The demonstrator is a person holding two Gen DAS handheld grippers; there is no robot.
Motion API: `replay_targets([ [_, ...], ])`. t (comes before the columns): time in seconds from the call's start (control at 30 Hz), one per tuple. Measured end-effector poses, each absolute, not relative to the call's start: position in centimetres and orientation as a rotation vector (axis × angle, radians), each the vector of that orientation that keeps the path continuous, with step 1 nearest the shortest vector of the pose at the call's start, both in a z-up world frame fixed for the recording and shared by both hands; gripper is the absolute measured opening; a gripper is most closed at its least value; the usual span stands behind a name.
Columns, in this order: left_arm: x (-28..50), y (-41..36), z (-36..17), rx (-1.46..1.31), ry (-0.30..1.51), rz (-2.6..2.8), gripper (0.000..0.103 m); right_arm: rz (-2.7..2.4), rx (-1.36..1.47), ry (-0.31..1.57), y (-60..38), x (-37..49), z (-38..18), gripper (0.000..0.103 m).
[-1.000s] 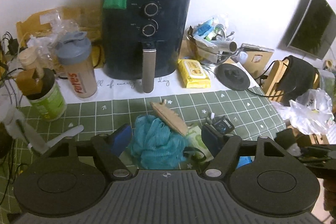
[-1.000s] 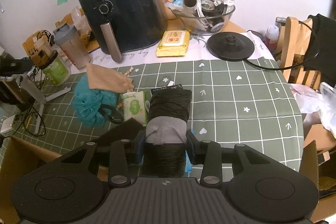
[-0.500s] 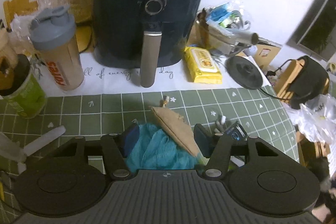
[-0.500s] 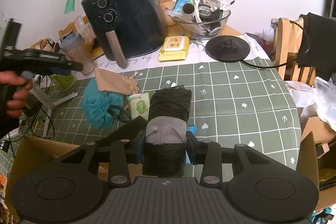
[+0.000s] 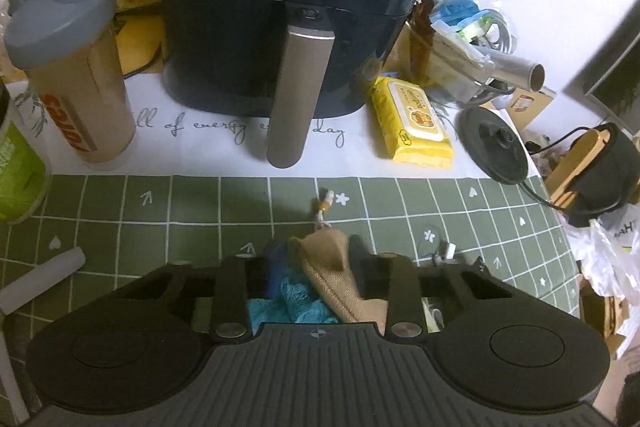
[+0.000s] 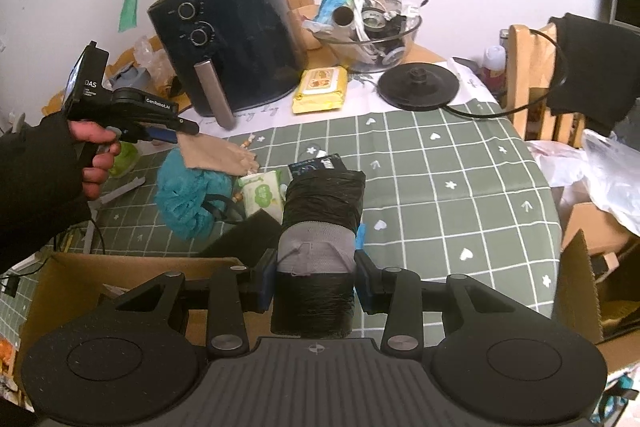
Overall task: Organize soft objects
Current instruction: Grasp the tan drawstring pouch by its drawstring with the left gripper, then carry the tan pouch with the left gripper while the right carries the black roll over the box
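A tan cloth pouch (image 5: 328, 267) lies on top of a teal mesh bath puff (image 5: 296, 303) on the green checked tablecloth (image 5: 160, 211). My left gripper (image 5: 316, 259) points down at them, and its closing jaws pinch the pouch's tip. The right wrist view shows the same pouch (image 6: 216, 157), the puff (image 6: 188, 195) and a hand holding the left gripper (image 6: 186, 129). My right gripper (image 6: 316, 267) is shut on a black roll with a grey band (image 6: 324, 199), held over the near table edge.
A dark air fryer (image 5: 288, 7), a shaker bottle (image 5: 72, 75), a yellow wipes pack (image 5: 412, 119) and a kettle base (image 5: 496, 143) stand behind. An open cardboard box (image 6: 132, 263) sits below my right gripper. A green wipes pack (image 6: 262, 193) lies beside the puff.
My left gripper came down and forward onto the puff, and its jaws narrowed around the tan pouch. The right gripper rose a little, keeping the black roll.
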State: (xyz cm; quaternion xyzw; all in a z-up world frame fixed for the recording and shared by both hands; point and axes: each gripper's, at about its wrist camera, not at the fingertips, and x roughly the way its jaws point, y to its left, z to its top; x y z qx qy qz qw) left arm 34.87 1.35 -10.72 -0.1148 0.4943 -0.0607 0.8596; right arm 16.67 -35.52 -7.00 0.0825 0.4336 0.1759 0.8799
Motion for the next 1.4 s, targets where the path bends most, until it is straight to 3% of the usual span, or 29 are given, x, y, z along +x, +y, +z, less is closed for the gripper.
replay_targets([
  [0.1, 34.9, 1.3, -10.3, -0.25, 1.022, -0.131, 0.007, 0.358, 0.177, 0.9, -35.9, 16.4, -6.8, 0.042],
  [0.73, 29.7, -0.9, -2.1, -0.17, 0.826, -0.251, 0.005, 0.364, 0.171, 0.83, -36.0, 16.1, -3.5, 0.042],
  [1.4, 27.2, 0.0, -9.5, -0.172, 1.13, -0.278, 0.007, 0.419, 0.184, 0.848, -34.9, 14.4, -3.8, 0.043],
])
